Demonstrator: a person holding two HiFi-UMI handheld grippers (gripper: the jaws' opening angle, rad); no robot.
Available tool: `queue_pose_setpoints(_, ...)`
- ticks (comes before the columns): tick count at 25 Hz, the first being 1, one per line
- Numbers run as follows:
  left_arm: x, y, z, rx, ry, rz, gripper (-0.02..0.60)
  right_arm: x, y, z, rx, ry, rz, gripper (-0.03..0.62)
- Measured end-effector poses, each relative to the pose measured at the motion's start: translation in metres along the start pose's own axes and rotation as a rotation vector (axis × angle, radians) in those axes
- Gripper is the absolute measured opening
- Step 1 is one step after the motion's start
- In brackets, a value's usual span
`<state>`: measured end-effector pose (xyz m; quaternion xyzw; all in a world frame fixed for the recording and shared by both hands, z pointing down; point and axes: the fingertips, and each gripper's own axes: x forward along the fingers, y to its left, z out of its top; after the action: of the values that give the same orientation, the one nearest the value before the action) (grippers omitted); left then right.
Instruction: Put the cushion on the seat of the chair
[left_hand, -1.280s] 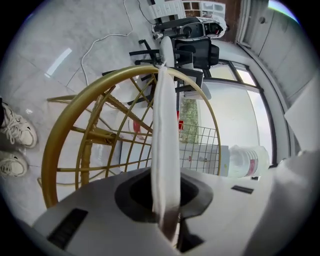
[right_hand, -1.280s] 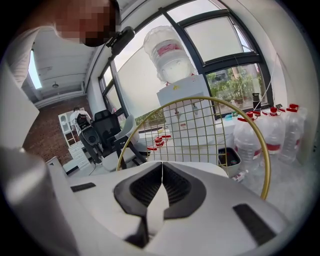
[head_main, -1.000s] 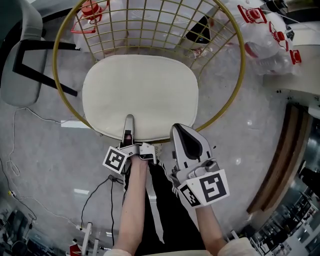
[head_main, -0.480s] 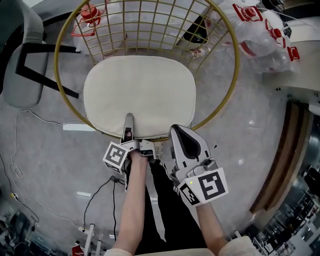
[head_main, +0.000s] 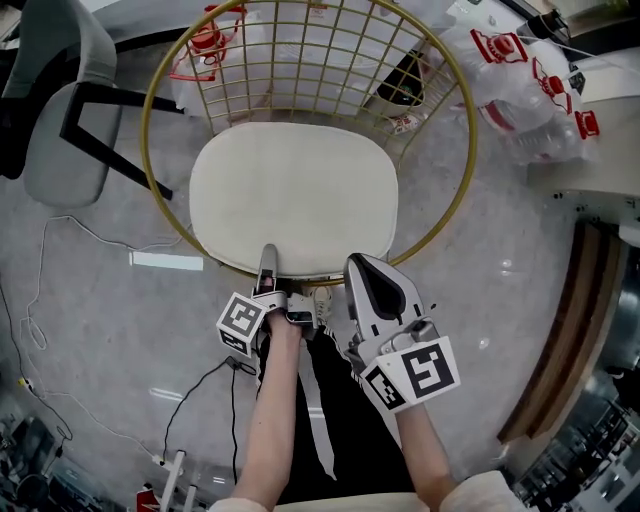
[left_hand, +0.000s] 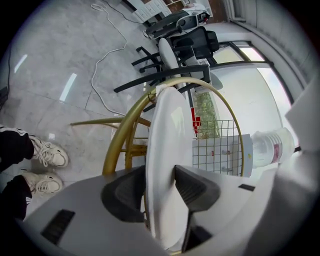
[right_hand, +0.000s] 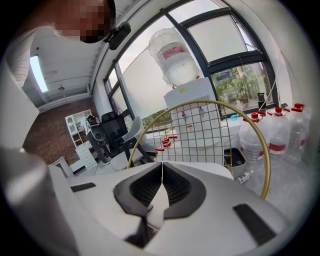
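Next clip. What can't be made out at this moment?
- Chair seat: covered by the cushion, head view.
- Left gripper: jaws just opened, cushion edge between them; lower jaw under the cushion, head view.
- Cushion: mostly behind the shut right gripper, right gripper view.
- Water bottles: overlapping, count unclear, head view.

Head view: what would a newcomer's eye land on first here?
The cream cushion lying flat on the seat of the gold wire chair, centre of frame. At its near edge sits the left gripper, whose jaws have just been opening with the cushion's edge between them; the right gripper, shut and empty, is beside it on the right.
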<state>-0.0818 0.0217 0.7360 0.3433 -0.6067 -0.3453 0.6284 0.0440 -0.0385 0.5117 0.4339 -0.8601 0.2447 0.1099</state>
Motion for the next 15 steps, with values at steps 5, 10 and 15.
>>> queue_pose_setpoints(5, -0.014, -0.003, 0.004, 0.016, -0.012, -0.007, 0.176, 0.002, 0.008, 0.003, 0.007, -0.003, 0.029, 0.017)
queue_pose_setpoints(10, -0.03, 0.009, 0.001, 0.013, 0.014, 0.026, 0.176, 0.011, 0.008, -0.02, 0.025, 0.054, 0.014, 0.017)
queue_pose_setpoints(15, -0.04, 0.015, 0.006, 0.044, 0.041, 0.033, 0.176, 0.019, 0.012, -0.031, 0.031, 0.094, 0.003, 0.017)
